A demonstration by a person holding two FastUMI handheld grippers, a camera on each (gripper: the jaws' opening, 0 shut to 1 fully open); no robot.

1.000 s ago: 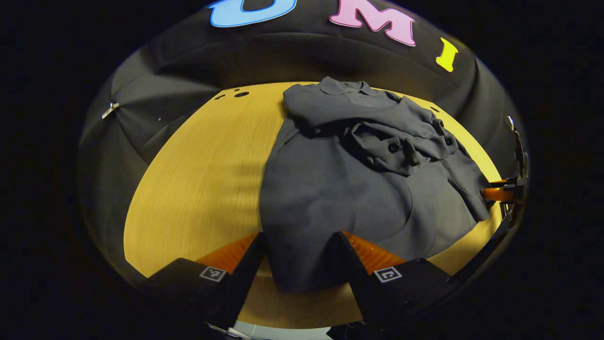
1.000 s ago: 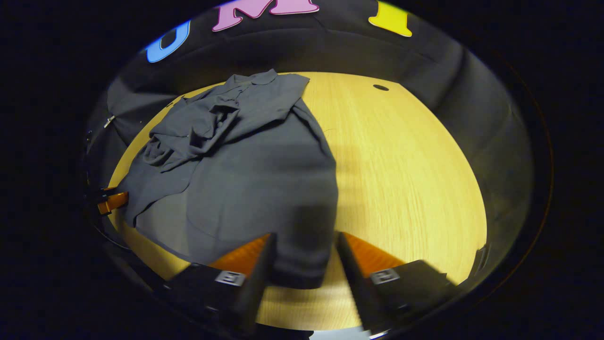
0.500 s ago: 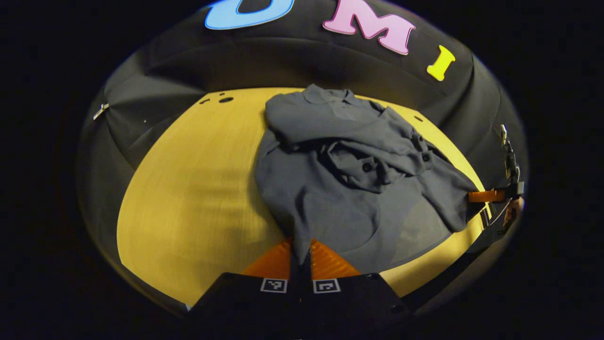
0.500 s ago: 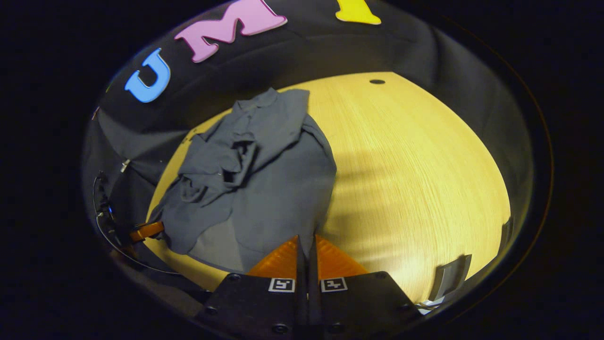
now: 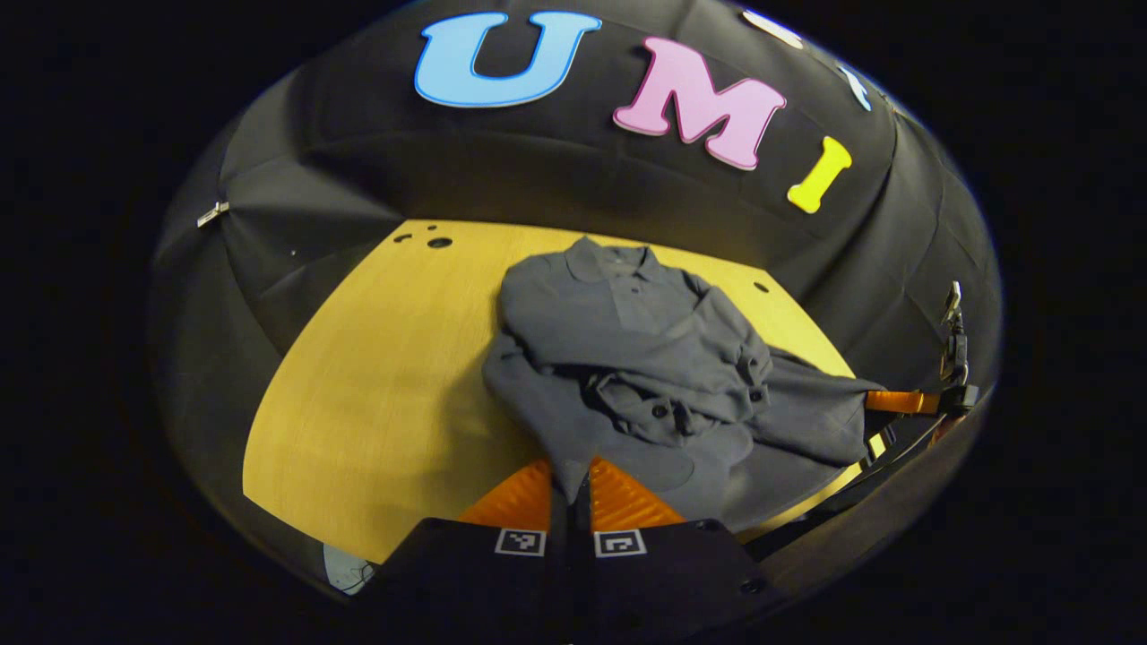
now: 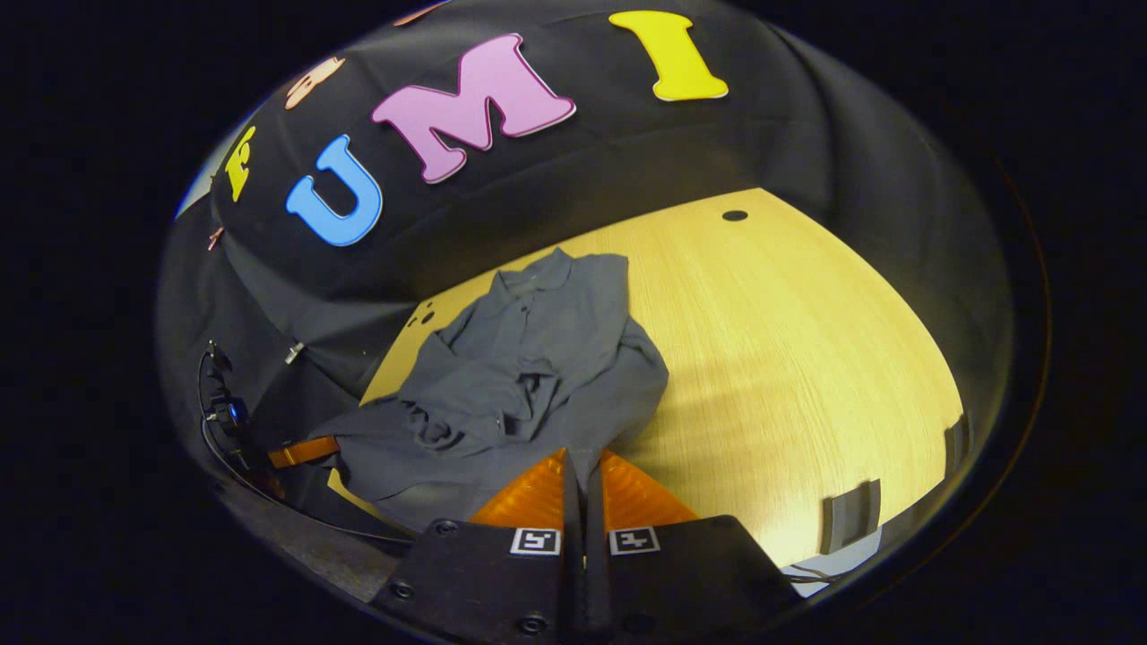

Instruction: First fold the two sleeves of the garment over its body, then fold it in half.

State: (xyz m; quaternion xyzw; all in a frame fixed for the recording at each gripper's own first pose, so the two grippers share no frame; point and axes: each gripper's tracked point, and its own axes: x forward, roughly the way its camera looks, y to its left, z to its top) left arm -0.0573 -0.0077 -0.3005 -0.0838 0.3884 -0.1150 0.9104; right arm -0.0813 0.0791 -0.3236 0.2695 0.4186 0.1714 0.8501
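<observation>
Grey shirt [image 5: 627, 358] lengthwise, collar toward wall; each hand-held gripper [image 5: 571, 491] [image 6: 579, 484] pinching hem.

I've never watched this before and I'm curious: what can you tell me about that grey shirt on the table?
The shirt is dark grey, soft-looking cloth with a collar at the far end and buttons. It lies on the yellow wooden table, both sleeves bunched across its body. The left gripper and right gripper each pinch a near hem corner, lifting that edge.
</observation>
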